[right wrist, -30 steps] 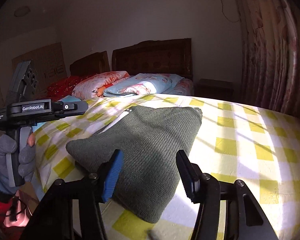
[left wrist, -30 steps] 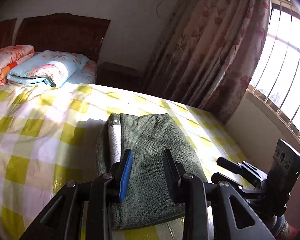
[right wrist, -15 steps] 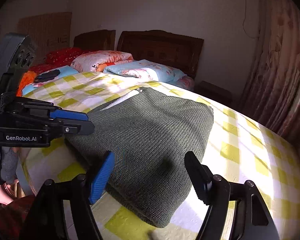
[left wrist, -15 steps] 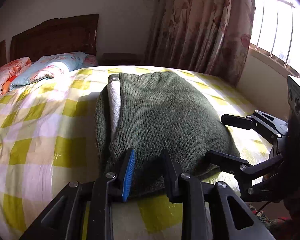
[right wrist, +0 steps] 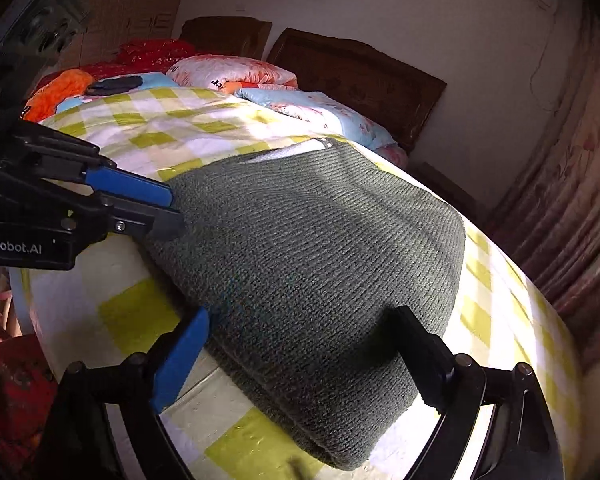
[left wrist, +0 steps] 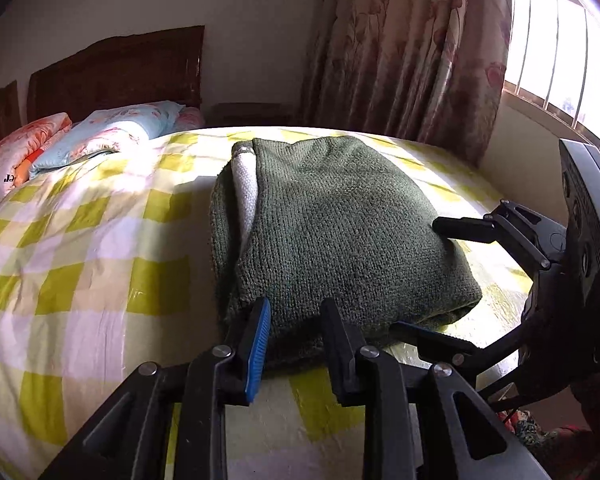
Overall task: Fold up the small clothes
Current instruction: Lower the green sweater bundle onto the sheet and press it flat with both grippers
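A dark green knitted garment point(left wrist: 332, 224) lies folded on the yellow-and-white checked bedspread point(left wrist: 80, 248), with a white inner strip showing at its left fold. It also shows in the right wrist view point(right wrist: 312, 264). My left gripper point(left wrist: 294, 320) is open, its fingers at the garment's near edge. My right gripper point(right wrist: 300, 340) is open wide, its jaws on either side of the garment's near corner. The left gripper shows in the right wrist view point(right wrist: 172, 212) at the garment's left edge. The right gripper shows in the left wrist view point(left wrist: 432, 276).
Folded quilts and pillows point(left wrist: 100, 136) lie by the wooden headboard point(left wrist: 116, 76). A flowered curtain point(left wrist: 416, 52) and barred window point(left wrist: 560, 44) stand to the right. Orange and red bedding point(right wrist: 64, 88) lies far left. The bed edge is just below both grippers.
Both grippers have moved down and in towards the garment's near edge. The right gripper's jaws now straddle its corner. The garment has not moved.
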A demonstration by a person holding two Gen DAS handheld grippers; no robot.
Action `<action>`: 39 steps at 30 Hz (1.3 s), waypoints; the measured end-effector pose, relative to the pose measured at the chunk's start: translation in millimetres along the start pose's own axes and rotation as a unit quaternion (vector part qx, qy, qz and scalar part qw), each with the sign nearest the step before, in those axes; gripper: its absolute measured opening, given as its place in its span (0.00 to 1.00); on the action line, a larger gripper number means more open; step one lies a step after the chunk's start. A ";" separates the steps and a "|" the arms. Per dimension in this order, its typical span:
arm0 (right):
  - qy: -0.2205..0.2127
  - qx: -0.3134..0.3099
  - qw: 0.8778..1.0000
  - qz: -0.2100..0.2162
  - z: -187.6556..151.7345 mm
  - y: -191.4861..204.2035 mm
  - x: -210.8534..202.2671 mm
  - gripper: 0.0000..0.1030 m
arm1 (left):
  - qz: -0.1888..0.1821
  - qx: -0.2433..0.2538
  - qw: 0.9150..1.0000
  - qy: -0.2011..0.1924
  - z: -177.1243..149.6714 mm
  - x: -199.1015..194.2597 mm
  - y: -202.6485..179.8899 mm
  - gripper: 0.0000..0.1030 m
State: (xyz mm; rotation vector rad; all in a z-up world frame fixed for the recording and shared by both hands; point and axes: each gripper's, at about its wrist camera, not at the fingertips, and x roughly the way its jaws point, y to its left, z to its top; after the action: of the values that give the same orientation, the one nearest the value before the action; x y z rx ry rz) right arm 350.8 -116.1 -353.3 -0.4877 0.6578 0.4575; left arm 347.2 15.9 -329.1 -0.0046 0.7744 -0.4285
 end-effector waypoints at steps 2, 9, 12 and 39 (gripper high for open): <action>-0.022 0.022 0.999 0.029 5.4 -15.2 -13.1 1.00 | -0.033 -0.036 0.998 -0.030 20.6 -17.7 8.0 0.25; -0.082 0.111 0.989 0.060 31.2 -86.0 -5.0 1.00 | -0.048 -0.061 0.997 -0.024 109.3 22.5 10.7 0.35; -0.027 0.120 0.985 0.122 18.8 -86.8 35.0 1.00 | -0.022 -0.075 0.996 0.036 110.6 81.0 17.3 0.35; -0.040 0.160 0.970 0.179 54.3 -183.0 108.3 1.00 | 0.029 -0.088 0.996 -0.004 92.5 106.5 24.1 0.33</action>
State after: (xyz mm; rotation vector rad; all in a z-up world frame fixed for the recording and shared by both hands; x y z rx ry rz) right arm 551.1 -204.3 -337.2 -0.0419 0.7291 0.6933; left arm 486.5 -16.1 -338.5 -0.1487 0.7996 -0.3033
